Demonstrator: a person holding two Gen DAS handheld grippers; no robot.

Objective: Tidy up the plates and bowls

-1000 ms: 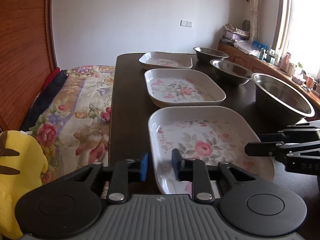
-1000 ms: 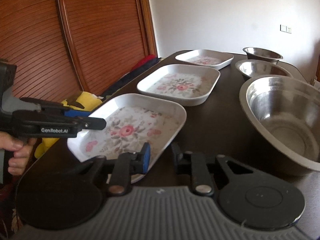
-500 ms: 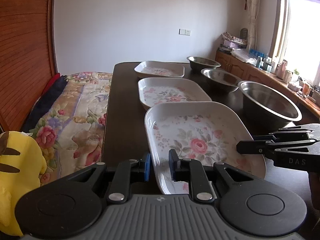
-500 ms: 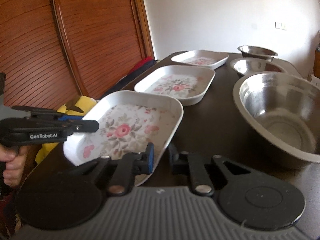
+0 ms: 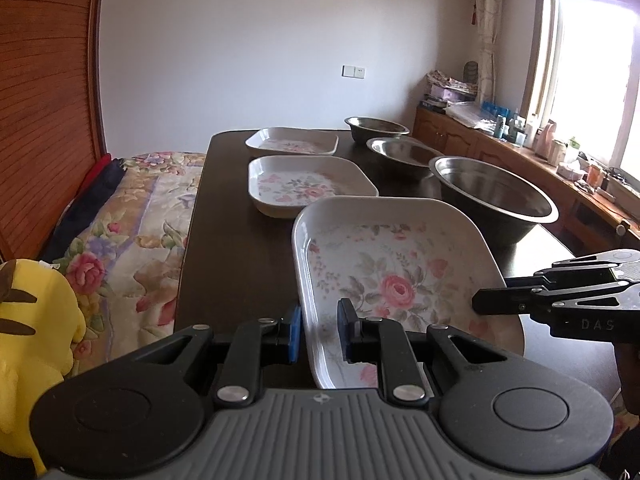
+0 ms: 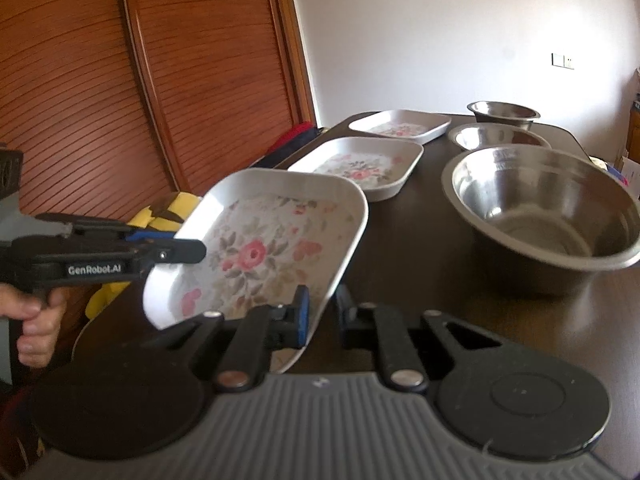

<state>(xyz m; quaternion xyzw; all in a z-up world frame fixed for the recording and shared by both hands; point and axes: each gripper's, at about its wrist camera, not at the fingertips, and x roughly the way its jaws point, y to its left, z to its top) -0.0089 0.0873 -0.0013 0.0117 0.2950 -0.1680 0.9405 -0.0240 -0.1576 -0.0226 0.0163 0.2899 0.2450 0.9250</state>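
Observation:
The nearest white floral plate [image 5: 392,264] [image 6: 264,240] hangs tilted above the dark table [image 5: 232,240], held at both near corners. My left gripper [image 5: 319,334] is shut on its left rim and shows from the side in the right wrist view [image 6: 192,248]. My right gripper [image 6: 322,312] is shut on the right rim; its tip [image 5: 480,306] reaches in from the right. Behind stand a middle floral plate [image 5: 308,188] [image 6: 356,164] and a far one [image 5: 292,142] [image 6: 400,126]. Three steel bowls line the right side: large [image 5: 492,192] [image 6: 544,204], medium [image 5: 400,152], small [image 5: 376,126].
A bed with a floral quilt [image 5: 132,220] runs along the table's left edge, with a yellow plush toy [image 5: 36,320] near me. A cluttered wooden cabinet [image 5: 520,148] stands under the window at right. A person's hand [image 6: 36,320] grips the left tool's handle.
The right gripper's jaws have narrowed onto the plate's rim. The plate has come up off the table between both grippers and now overlaps the middle plate in view.

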